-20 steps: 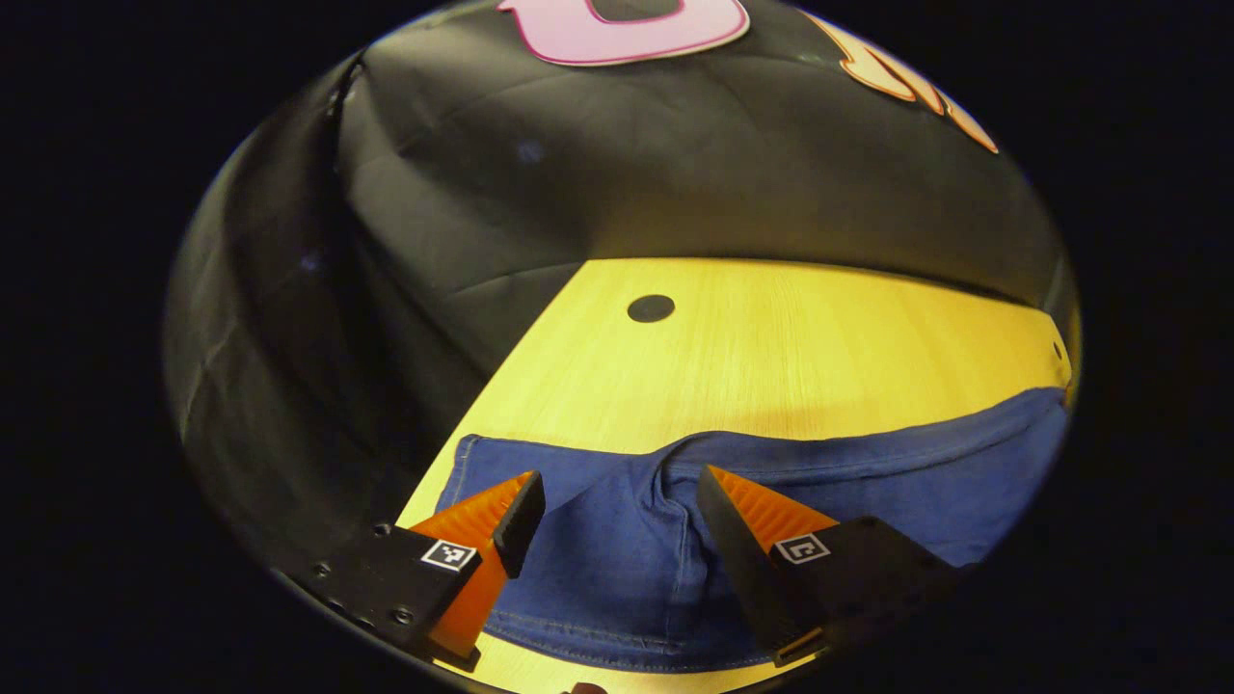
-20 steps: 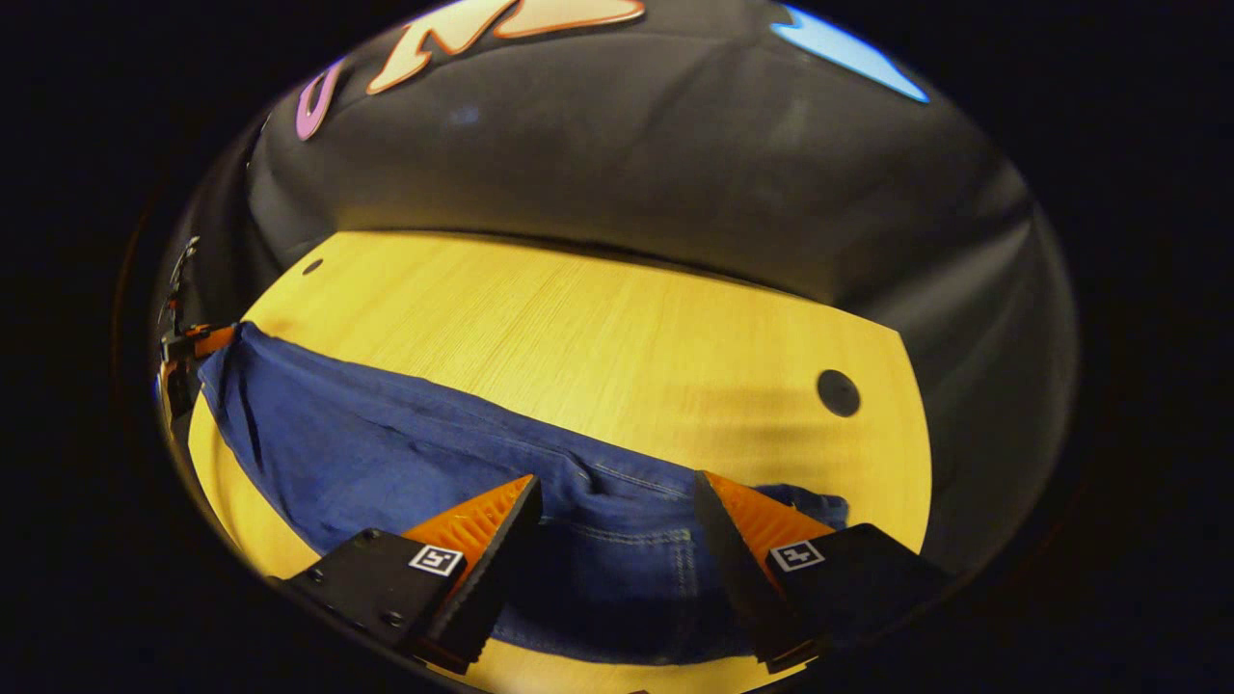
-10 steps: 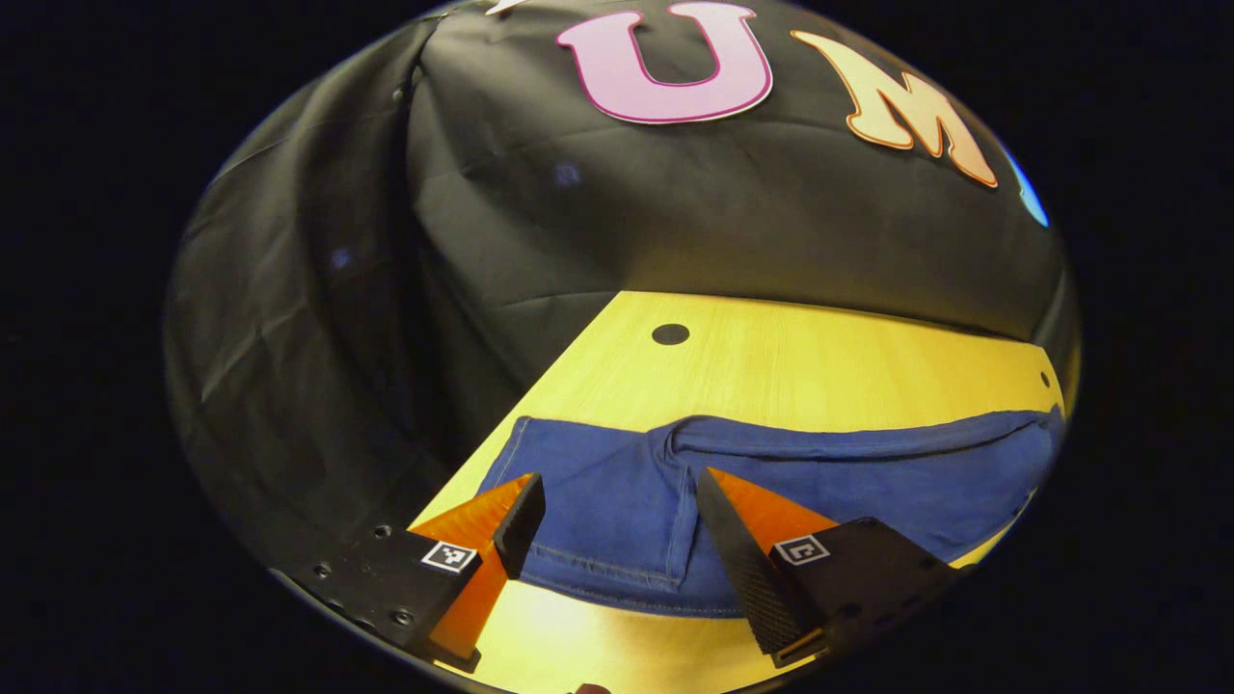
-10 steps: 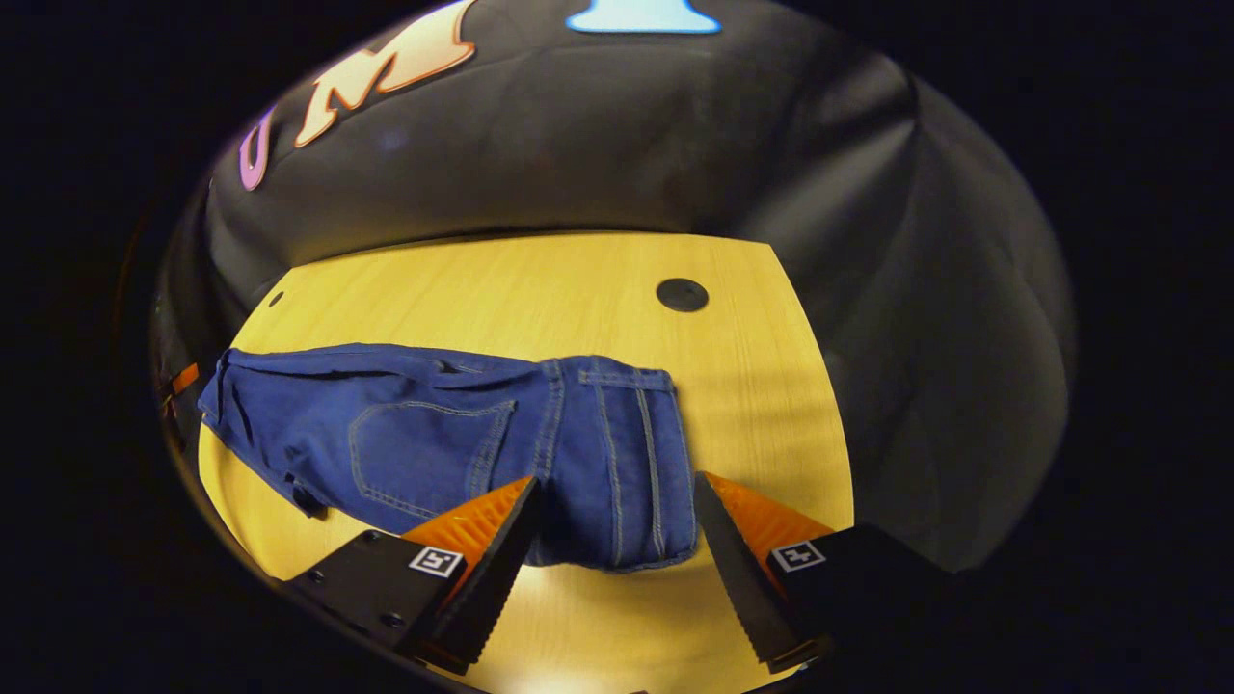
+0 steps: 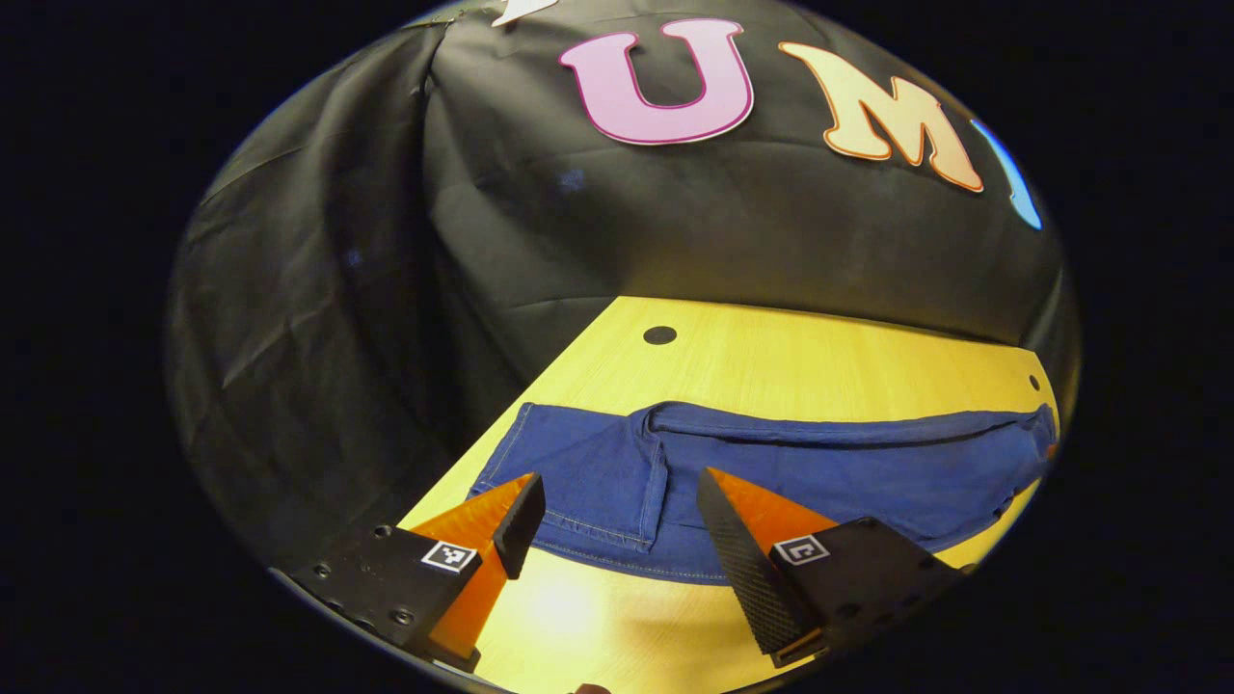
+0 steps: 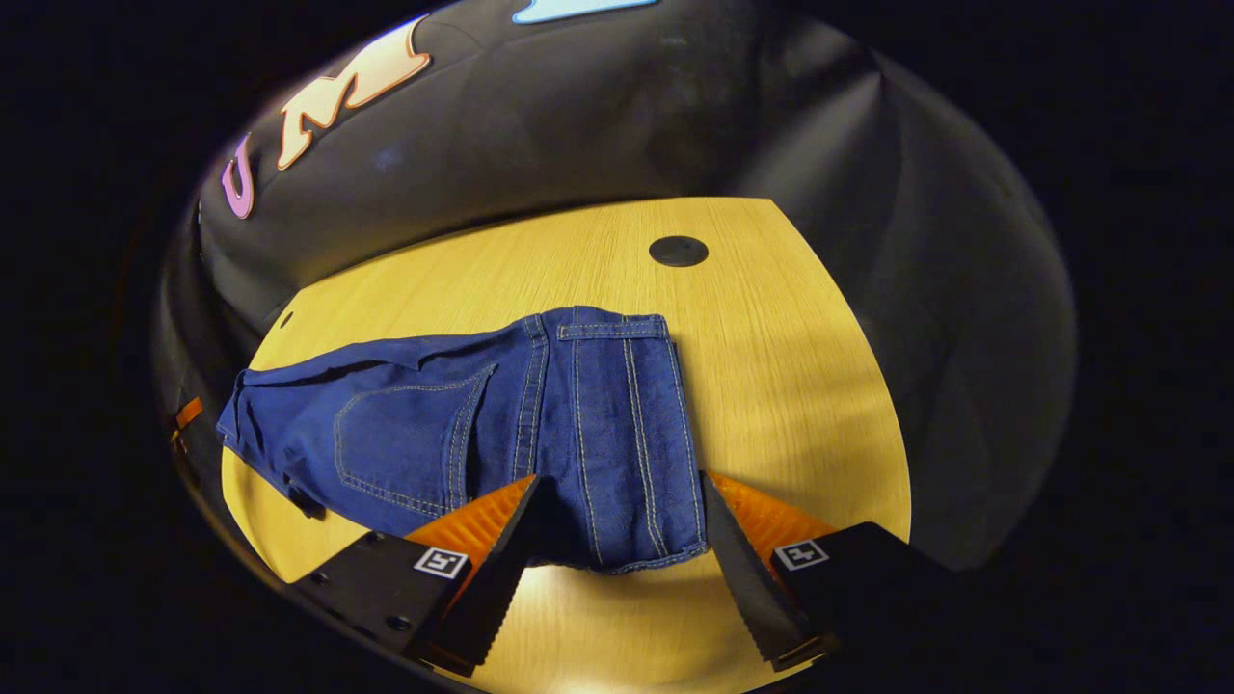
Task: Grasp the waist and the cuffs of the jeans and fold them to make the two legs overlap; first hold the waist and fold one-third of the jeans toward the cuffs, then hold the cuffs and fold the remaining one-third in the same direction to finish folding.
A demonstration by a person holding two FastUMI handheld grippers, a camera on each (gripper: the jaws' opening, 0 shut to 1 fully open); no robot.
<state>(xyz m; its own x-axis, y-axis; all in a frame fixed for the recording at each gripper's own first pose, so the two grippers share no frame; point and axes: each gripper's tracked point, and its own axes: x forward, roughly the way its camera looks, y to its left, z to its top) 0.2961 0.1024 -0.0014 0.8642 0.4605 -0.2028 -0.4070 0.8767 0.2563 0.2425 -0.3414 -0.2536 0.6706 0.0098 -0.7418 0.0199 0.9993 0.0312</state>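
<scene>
The blue jeans (image 5: 771, 463) lie flat in a long folded band across the yellow wooden table (image 5: 819, 366). My left gripper (image 5: 617, 525) hovers open in front of their near edge at the left end, with nothing between its fingers. In the right gripper view the jeans (image 6: 540, 414) show a back pocket (image 6: 405, 443) and, to its right, a stitched leg panel (image 6: 617, 434) folded over the top. My right gripper (image 6: 617, 535) stands open, and the near hem of that panel lies on the table between its fingers, apart from both.
A round black hole (image 5: 659, 335) sits in the tabletop beyond the jeans, and the right gripper view has another such hole (image 6: 678, 251). Black cloth walls close in behind and beside the table (image 6: 771, 386). Bare wood lies beyond the jeans and to their right.
Both grippers have drawn back and up from the jeans, staying open. The jeans now lie farther off, flat and folded on the table, with more of the wall in sight.
</scene>
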